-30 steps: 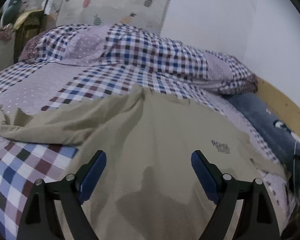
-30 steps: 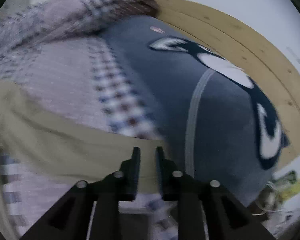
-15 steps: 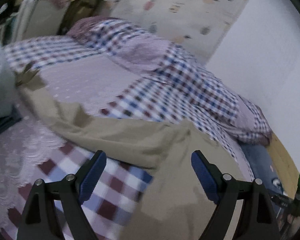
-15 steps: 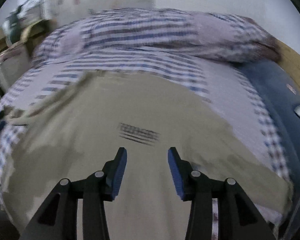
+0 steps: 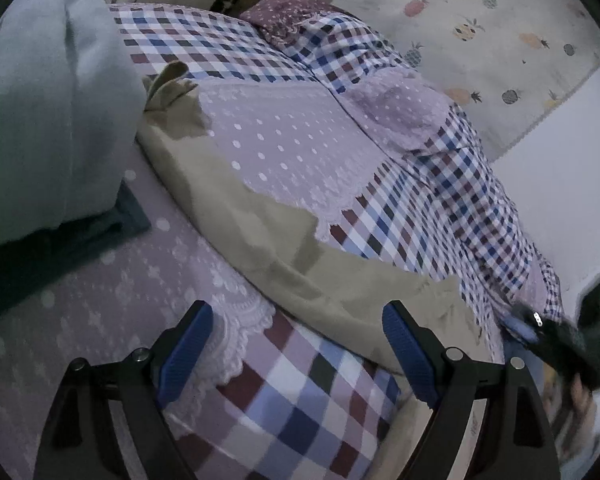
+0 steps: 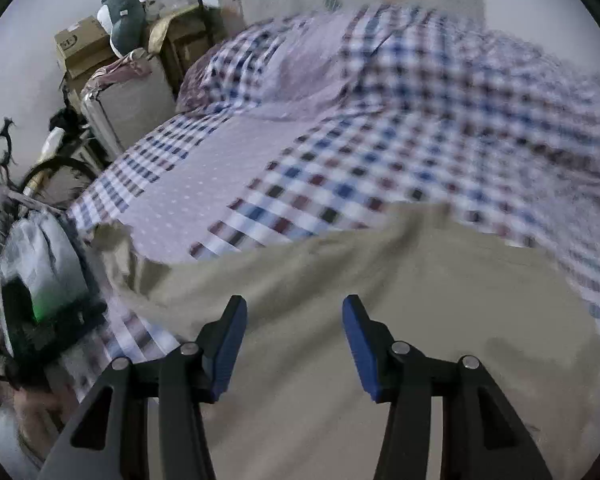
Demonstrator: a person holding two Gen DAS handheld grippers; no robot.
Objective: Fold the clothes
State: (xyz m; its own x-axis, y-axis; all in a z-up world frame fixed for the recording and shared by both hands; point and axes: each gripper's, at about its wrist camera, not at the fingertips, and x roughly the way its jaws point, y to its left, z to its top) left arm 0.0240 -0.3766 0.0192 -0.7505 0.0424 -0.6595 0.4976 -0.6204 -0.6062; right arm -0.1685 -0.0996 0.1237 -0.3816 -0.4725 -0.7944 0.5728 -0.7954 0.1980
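While both grippers gape, the khaki garment lies beneath them.

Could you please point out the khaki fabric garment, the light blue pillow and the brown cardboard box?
khaki fabric garment (image 5: 260, 224): left wrist view, on the long sleeve lying across the bedspread.
light blue pillow (image 5: 40, 120): left wrist view, on its broad side.
brown cardboard box (image 6: 82, 46): right wrist view, on its front face.

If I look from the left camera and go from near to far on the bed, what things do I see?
left gripper → checked bedspread → beige garment → dotted lilac panel → bunched checked quilt → pineapple-print curtain.
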